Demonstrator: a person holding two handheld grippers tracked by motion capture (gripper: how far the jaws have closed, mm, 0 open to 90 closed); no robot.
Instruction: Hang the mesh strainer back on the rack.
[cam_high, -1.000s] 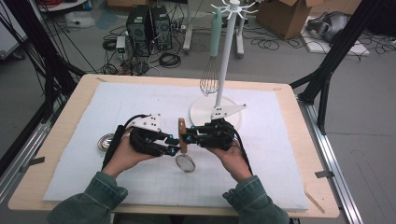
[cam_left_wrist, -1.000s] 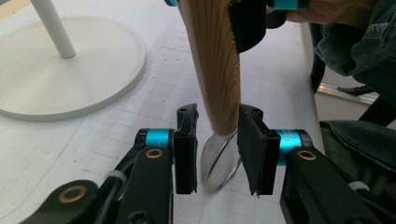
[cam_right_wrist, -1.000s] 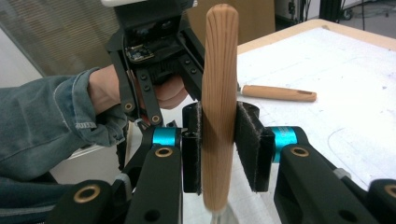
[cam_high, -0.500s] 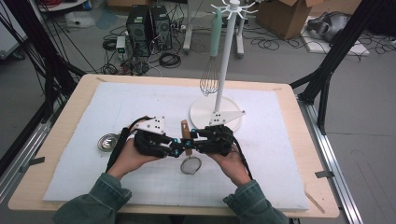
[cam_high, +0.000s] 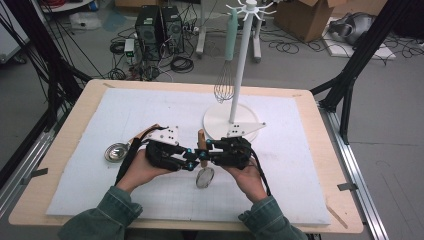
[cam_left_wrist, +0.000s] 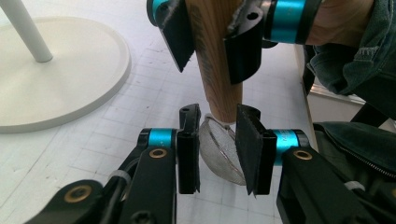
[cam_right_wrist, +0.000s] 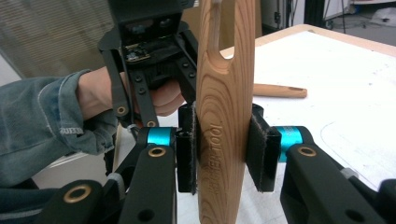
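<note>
**Two grips on one strainer, and a hook waiting at twelve o'clock**

Both hands are meeting just in front of the person, near the middle of the table (cam_high: 310, 150), and they are sharing one wooden-handled strainer (cam_high: 202, 160). The right hand-held gripper (cam_right_wrist: 223, 147) is clamping the flat wooden handle (cam_right_wrist: 224, 93) across its width, with the handle standing upright between the pads. The left hand-held gripper (cam_left_wrist: 217, 149) is sitting lower, its jaws closed in around the neck where the mesh bowl (cam_left_wrist: 222, 149) joins the wood; whether the pads are truly pressing there or only bracketing the mesh is hard to tell from the left gripper view.

The risks, as I judge them:

- The left jaws are bearing on thin mesh and wire. Squeezing harder could be denting the bowl or letting it skate out sideways.
- With two grips on one stiff handle, any twist by one hand is fighting the other and could be prying the wood out of the right pads.
- If either side lets go early, the handle may be pivoting in the remaining grip and dropping to the white mat (cam_high: 125, 115).
- The hanging stand (cam_high: 240, 60) is at twelve o'clock from the hands, with a whisk (cam_high: 226, 75) already on it; a careless lift could be knocking the pole or swinging that whisk.
- A second strainer (cam_high: 116, 152) is lying at nine o'clock, beside the left forearm, where a trailing cable could be dragging it.
</note>
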